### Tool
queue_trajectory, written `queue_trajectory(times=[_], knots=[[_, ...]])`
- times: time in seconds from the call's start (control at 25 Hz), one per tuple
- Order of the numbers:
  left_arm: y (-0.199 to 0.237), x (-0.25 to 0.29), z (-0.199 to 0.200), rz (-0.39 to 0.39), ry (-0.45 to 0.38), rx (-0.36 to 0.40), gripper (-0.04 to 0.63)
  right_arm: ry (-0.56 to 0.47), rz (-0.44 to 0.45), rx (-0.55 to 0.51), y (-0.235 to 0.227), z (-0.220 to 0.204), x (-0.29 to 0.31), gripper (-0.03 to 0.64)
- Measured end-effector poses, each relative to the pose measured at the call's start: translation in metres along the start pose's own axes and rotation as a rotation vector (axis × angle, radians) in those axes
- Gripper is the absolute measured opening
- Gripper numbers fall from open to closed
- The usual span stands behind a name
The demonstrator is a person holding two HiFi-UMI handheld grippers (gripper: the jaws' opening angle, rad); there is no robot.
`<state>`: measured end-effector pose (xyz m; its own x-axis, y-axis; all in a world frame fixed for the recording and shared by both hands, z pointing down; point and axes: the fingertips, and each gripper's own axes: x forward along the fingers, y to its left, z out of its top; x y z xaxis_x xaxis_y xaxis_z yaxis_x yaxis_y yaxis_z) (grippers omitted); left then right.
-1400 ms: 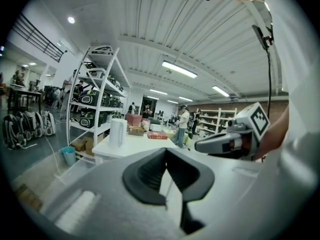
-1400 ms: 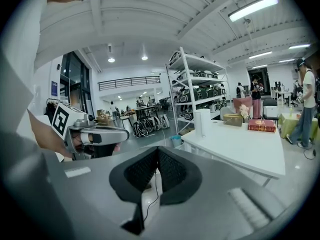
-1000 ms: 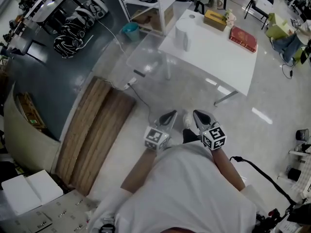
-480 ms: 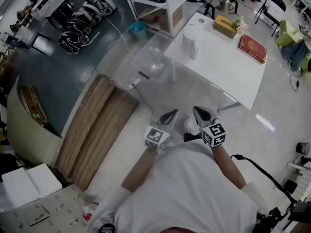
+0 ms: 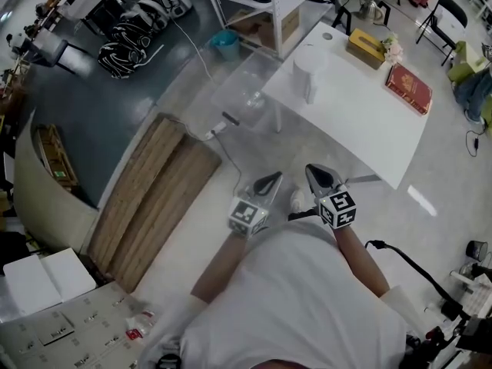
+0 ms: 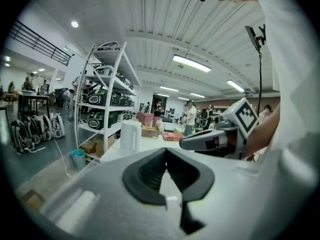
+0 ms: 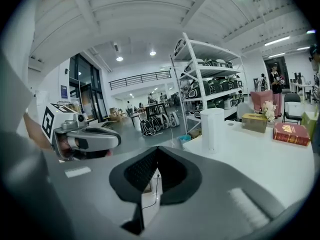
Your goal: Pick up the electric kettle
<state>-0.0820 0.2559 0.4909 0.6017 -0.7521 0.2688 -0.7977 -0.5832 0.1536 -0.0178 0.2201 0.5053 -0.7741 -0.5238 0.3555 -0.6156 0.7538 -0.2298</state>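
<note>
Kettle [image 5: 306, 71] and table [image 5: 361, 118] nearer now

Looking like a large open lab or workshop hall. Stretching away under a ribbed white ceiling with strip lights [image 6: 192, 63] and a railed mezzanine [image 7: 140, 78]. Holding tall white metal shelving [image 7: 210, 70] loaded with black-and-white pack-like gear, with more of the same packs [image 5: 131, 41] lying on the dark floor beside a trailing cable [image 5: 192, 52]. Offering a white table [image 5: 361, 106] and folding chairs [image 5: 446, 14], with people [image 6: 190, 118] standing about in the background.
</note>
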Motion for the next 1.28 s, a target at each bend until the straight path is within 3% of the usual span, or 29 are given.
queue_trajectory(times=[0.6,1.28], knots=[[0.021,0.079,0.015,0.062,-0.011,-0.027,0.002,0.039,0.068,-0.048,-0.077,0.014,0.016,0.005],[0.048,0.104,0.026,0.06,0.006,-0.03,0.002,0.07,0.093,-0.035,-0.104,0.019,0.032,0.005]])
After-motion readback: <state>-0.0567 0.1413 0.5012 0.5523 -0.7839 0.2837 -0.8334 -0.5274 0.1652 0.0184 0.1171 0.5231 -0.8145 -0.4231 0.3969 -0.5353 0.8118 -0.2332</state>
